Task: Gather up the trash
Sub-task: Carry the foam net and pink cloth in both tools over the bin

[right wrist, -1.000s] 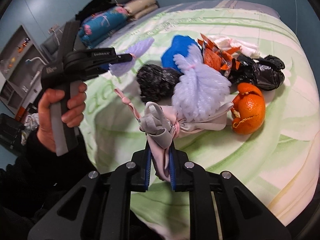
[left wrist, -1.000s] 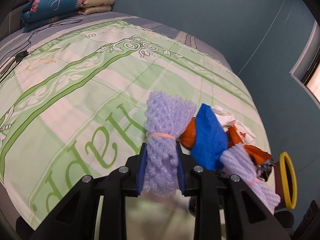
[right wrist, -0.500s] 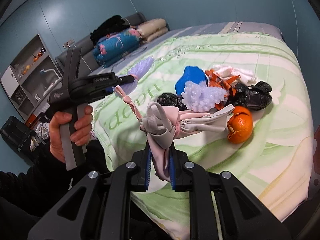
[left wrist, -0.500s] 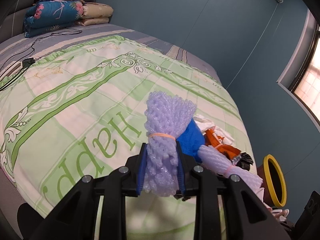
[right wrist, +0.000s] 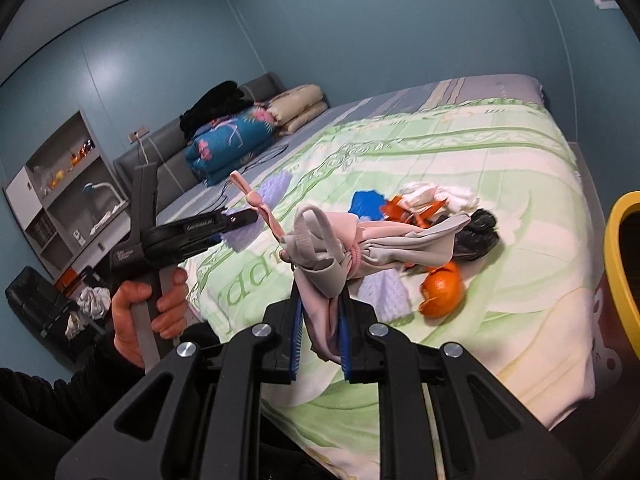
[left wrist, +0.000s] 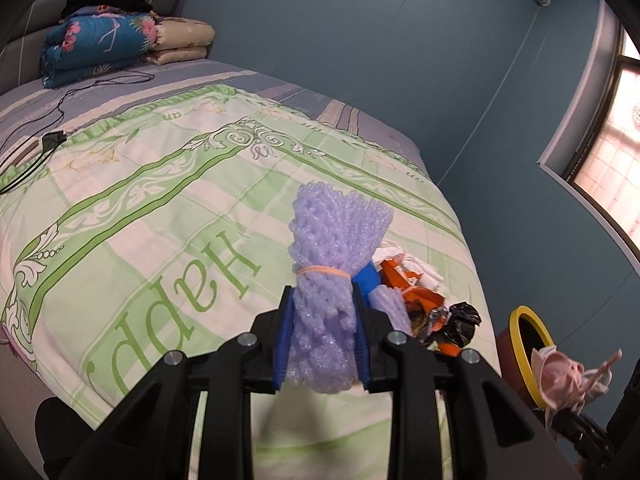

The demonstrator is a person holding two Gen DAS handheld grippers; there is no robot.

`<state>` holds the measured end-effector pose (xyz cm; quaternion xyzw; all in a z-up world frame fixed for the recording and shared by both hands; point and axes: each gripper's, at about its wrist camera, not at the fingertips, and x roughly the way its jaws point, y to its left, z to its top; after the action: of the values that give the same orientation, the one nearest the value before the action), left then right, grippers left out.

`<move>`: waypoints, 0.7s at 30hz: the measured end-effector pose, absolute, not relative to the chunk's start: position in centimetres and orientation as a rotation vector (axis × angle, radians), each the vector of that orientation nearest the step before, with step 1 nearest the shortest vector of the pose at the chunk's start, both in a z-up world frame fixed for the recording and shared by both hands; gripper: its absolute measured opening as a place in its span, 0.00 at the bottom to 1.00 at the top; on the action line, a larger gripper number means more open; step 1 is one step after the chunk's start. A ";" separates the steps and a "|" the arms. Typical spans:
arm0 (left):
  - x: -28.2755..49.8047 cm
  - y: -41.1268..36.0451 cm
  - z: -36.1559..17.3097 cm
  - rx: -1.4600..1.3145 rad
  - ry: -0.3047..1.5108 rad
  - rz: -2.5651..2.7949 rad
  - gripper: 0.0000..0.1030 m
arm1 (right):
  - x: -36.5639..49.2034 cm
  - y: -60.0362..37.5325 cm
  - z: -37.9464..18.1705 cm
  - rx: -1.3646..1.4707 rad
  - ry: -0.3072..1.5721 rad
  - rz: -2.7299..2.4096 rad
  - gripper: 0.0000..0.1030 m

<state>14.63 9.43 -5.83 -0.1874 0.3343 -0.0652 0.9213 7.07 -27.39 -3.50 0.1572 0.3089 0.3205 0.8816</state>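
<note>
Above the bed (left wrist: 168, 184), the left gripper (left wrist: 323, 340) is clamped on a purple foam net bundle (left wrist: 334, 256), light and squashy, best held below its rubber band. Alongside, the right gripper (right wrist: 320, 330) pinches a limp pink cloth wad (right wrist: 340, 244) near the yellow-rimmed bin (right wrist: 618, 264).

yellow-rimmed bin (right wrist: 618, 268) cut off by frame edge; shelf items (right wrist: 68, 162) too small

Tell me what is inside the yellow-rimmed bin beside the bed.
The yellow-rimmed bin shows only a dark interior; its contents cannot be seen. The pink cloth bundle covers its lower rim.
</note>
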 end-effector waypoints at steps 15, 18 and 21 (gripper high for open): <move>13.1 4.3 -2.7 -0.312 0.642 -0.250 0.24 | 6.6 -31.1 -2.1 0.367 0.584 0.576 0.14; 12.9 2.8 -2.2 -0.277 0.637 -0.277 0.24 | 6.8 -32.3 -1.5 0.373 0.568 0.545 0.14; 13.0 1.5 -1.8 -0.262 0.642 -0.313 0.24 | 6.7 -33.4 -1.0 0.367 0.548 0.508 0.14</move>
<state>12.97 1.49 -1.83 -0.1278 0.3131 -0.1529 0.9286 6.75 -33.38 -0.95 0.1782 0.2664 0.2465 0.9146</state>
